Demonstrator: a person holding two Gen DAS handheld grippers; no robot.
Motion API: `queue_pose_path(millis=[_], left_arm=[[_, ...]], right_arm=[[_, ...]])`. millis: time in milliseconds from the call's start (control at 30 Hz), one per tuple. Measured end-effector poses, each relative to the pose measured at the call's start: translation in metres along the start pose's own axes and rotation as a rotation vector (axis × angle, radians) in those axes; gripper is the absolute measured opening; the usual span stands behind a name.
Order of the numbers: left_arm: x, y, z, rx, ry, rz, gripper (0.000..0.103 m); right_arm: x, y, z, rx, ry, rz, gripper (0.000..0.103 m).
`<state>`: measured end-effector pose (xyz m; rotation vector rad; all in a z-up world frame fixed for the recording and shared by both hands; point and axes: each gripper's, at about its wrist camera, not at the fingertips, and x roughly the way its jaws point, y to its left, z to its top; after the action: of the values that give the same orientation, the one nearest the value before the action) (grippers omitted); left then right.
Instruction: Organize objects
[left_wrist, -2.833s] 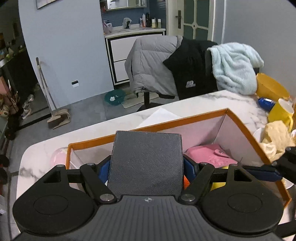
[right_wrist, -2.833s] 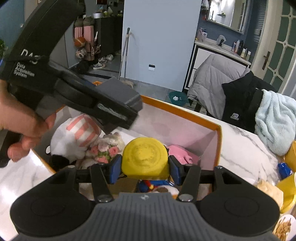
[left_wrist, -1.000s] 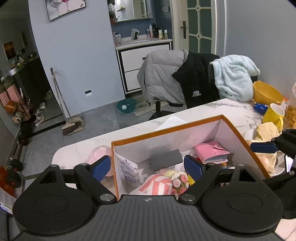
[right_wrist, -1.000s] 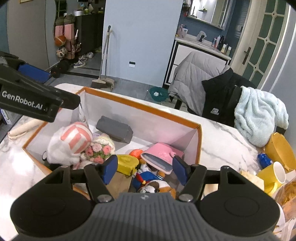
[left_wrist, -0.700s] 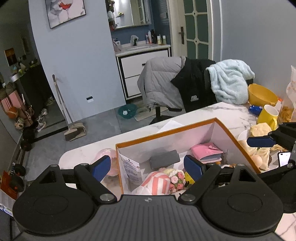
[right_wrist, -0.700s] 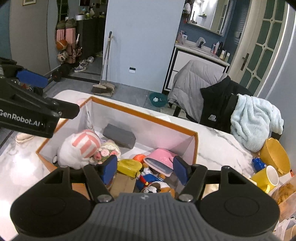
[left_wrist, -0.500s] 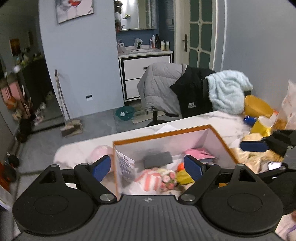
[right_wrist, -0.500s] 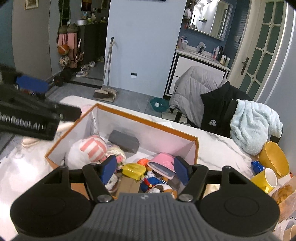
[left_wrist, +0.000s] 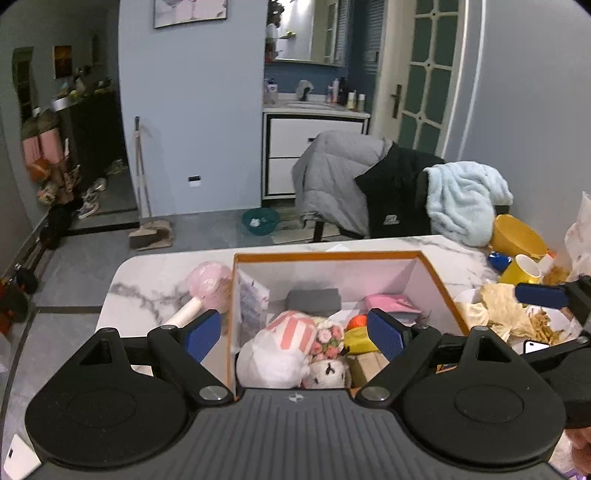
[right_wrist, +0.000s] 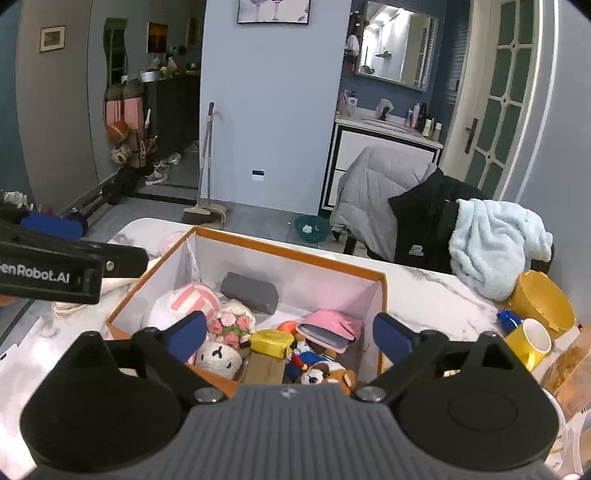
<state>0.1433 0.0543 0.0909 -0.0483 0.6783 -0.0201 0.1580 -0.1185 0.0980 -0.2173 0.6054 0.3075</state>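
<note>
Hovering wide and empty, the left tool (left_wrist: 294, 334) has the pink-headed mallet (left_wrist: 202, 291) at ten o'clock on the bench (left_wrist: 147, 291), handle toward it; right tool (right_wrist: 290, 332), also wide, hangs over the box (right_wrist: 291, 256).

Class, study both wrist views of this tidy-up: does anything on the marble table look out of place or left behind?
Yes. A pink round-headed item with a pale handle lies on the marble table just outside the orange-rimmed box's left wall, while the toys are piled inside. To the box's right, crumpled wrappers and snack bits look messy.
</note>
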Motion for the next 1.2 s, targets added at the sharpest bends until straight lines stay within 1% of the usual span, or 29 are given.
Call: queue_pose_path(millis=[100,133,167,233,300,400,467,567,667,800,867,900,967,1033,1100,1200], left_arm=[[-0.005,-0.003,-0.010,-0.006,-0.018,-0.005,0.102],[-0.006,-0.003,-0.012,-0.016,-0.021,-0.005,0.102],[-0.007,-0.003,-0.014,-0.025,-0.014,-0.004,0.102],[-0.004,-0.006,-0.016,-0.029,0.032,0.016,0.102],[0.001,-0.012,-0.019,0.011,0.068,0.071,0.102],[0.004,-0.022,-0.022,0.094,0.047,0.174,0.102],[0.006,-0.023,-0.023,0.111,0.032,0.230,0.102],[0.010,-0.020,-0.023,0.103,0.027,0.246,0.102],[0.013,-0.013,-0.022,0.067,0.010,0.203,0.102],[0.026,-0.005,-0.022,0.002,0.046,0.173,0.102],[0.034,-0.002,-0.025,-0.028,0.066,0.153,0.102],[0.039,-0.002,-0.028,-0.039,0.086,0.145,0.102],[0.049,-0.005,-0.033,-0.034,0.117,0.142,0.102],[0.057,-0.010,-0.038,0.000,0.145,0.174,0.102],[0.065,-0.014,-0.040,0.028,0.170,0.217,0.102],[0.072,-0.011,-0.038,0.014,0.185,0.219,0.102]], right_arm=[[-0.008,0.000,-0.002,0.010,-0.020,-0.052,0.100],[-0.010,0.000,-0.002,0.011,-0.022,-0.075,0.102],[-0.011,0.002,-0.003,0.003,-0.020,-0.108,0.102],[-0.012,0.007,-0.006,-0.033,-0.016,-0.165,0.102],[-0.009,0.012,-0.009,-0.064,0.017,-0.207,0.102],[0.000,0.014,-0.011,-0.087,0.087,-0.236,0.102],[0.005,0.013,-0.015,-0.089,0.111,-0.218,0.102],[0.012,0.003,-0.022,-0.042,0.118,-0.166,0.102],[0.022,-0.012,-0.026,0.050,0.133,-0.116,0.102],[0.031,-0.034,-0.034,0.213,0.124,-0.069,0.102],[0.038,-0.038,-0.035,0.259,0.135,-0.040,0.102],[0.042,-0.039,-0.034,0.270,0.145,-0.035,0.102],[0.045,-0.038,-0.035,0.286,0.136,-0.018,0.102],[0.050,-0.034,-0.034,0.292,0.140,-0.011,0.102],[0.057,-0.028,-0.034,0.278,0.157,-0.029,0.102],[0.066,-0.020,-0.033,0.244,0.169,-0.070,0.102]])
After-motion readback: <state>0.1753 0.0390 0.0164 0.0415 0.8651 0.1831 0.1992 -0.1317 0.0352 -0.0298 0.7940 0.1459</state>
